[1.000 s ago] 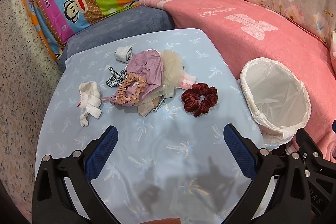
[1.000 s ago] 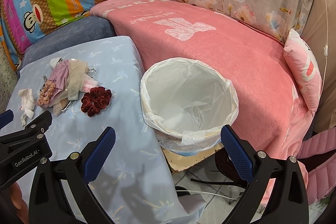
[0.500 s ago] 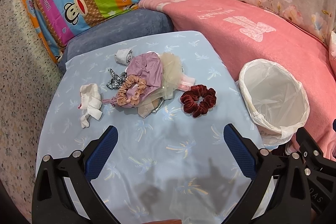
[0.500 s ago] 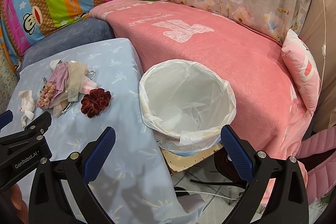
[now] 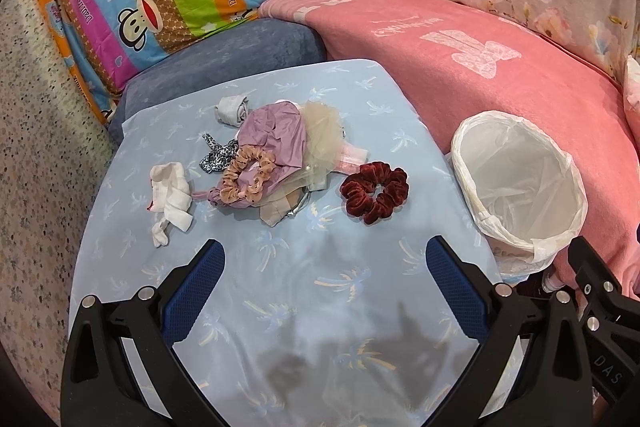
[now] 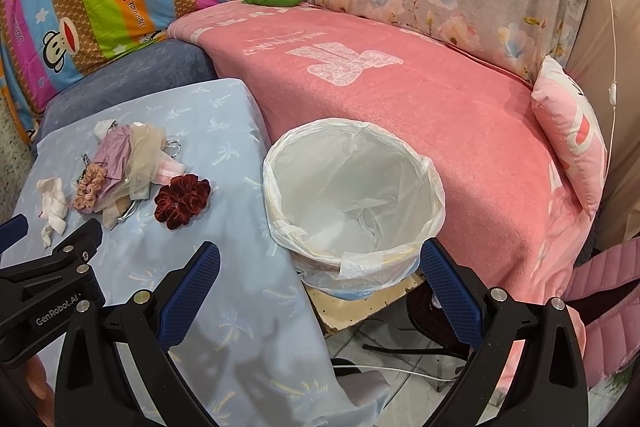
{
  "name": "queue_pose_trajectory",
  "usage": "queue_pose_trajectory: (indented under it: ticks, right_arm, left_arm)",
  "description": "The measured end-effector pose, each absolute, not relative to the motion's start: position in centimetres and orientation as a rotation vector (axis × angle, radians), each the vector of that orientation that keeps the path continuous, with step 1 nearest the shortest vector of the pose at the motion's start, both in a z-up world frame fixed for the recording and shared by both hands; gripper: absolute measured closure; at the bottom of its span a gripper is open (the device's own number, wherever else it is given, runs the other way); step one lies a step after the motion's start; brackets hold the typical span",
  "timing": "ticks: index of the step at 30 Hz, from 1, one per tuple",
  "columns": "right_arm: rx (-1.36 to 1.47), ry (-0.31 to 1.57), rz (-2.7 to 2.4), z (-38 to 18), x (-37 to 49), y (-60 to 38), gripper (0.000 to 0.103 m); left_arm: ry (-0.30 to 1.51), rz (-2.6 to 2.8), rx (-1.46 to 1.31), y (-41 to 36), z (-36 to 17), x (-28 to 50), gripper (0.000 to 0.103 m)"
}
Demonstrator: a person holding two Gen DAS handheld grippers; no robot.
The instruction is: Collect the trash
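Both my left gripper (image 5: 324, 267) and right gripper (image 6: 320, 267) gape empty — the crumpled white tissue (image 5: 170, 193), left of centre, looks feather-light; I'd pinch its bunched middle.

The left tool (image 5: 324, 275) has pulled back a little from the red scrunchie (image 5: 374, 191). The bin (image 6: 354, 195) has slid toward 6 o'clock in the right view.
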State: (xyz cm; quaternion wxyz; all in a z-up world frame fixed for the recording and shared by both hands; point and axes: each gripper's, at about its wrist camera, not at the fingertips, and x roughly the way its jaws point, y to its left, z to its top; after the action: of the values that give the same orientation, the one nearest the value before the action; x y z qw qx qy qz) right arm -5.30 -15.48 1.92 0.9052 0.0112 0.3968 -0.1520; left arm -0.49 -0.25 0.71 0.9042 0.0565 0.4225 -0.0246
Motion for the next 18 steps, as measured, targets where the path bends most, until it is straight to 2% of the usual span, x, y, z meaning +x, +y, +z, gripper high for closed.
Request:
queue_pose_trajectory:
  ticks: [18]
  right_arm:
    - [0.021, 0.815, -0.326, 2.0, -4.6, -14.5, 0.006]
  left_arm:
    - [0.878, -0.086, 0.133, 0.8, 0.3, 0.6, 0.007]
